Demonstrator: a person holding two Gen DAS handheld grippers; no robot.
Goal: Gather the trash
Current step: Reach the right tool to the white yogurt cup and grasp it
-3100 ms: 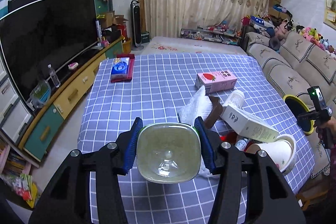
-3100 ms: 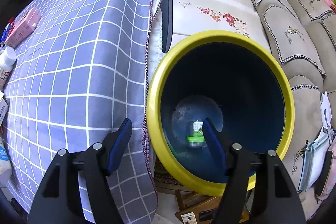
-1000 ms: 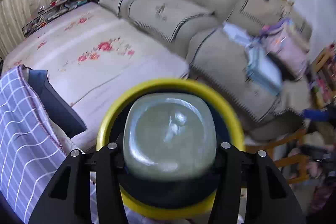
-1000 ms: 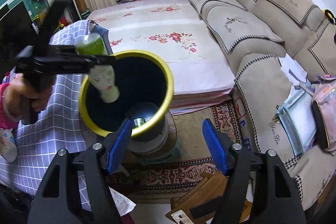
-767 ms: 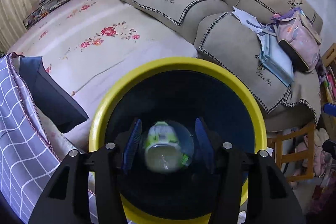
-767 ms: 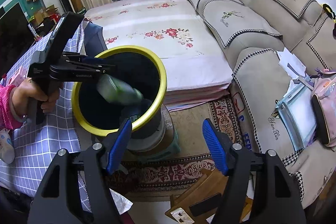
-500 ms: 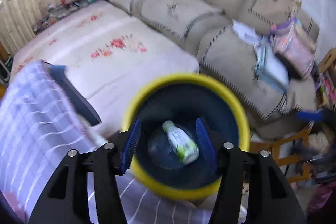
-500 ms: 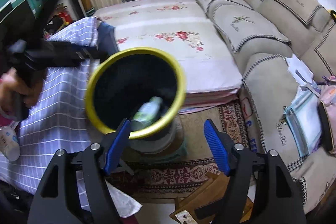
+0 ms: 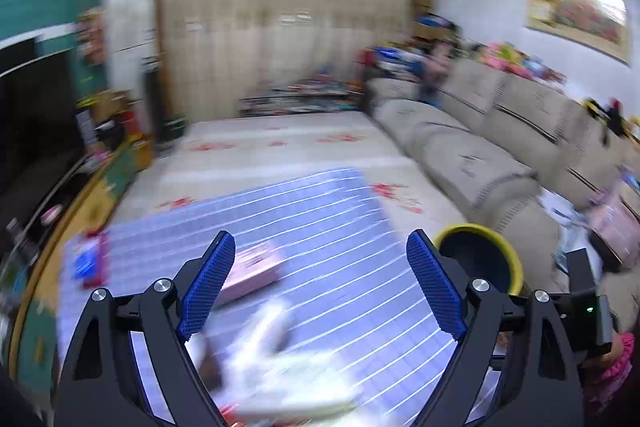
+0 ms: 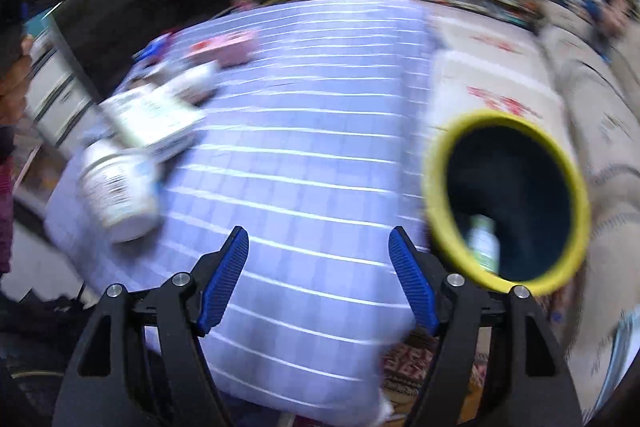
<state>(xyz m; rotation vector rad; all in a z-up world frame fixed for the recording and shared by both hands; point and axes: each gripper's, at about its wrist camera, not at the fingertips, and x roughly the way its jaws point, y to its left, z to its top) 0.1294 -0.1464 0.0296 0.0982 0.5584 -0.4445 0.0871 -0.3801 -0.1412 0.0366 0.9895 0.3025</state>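
Note:
Both views are motion-blurred. My left gripper (image 9: 320, 239) hangs over the blue checked table (image 9: 340, 227); its jaws are opening and nothing is between them. Under it lie a pink carton (image 9: 252, 273) and blurred white litter (image 9: 280, 359). The yellow-rimmed bin (image 9: 472, 229) stands past the table's right edge. My right gripper (image 10: 317, 233) is open and empty above the table's near edge (image 10: 320, 307). To its right the bin (image 10: 440, 155) holds a green-labelled bottle (image 10: 484, 243). At the table's left lie a white jar (image 10: 116, 187), a white box (image 10: 152, 119) and the pink carton (image 10: 228, 49).
A beige sofa (image 9: 480, 155) runs along the right, and a floral mat (image 9: 280, 147) lies beyond the table. A dark TV (image 10: 140, 11) on a low cabinet lines the left side. A hand with a pink sleeve (image 9: 612, 367) holds the other gripper's handle at the right edge.
The left gripper let the green-labelled bottle fall into the bin, opened wider and swung up and back over the table. The right gripper swung left from the bin to the table's edge.

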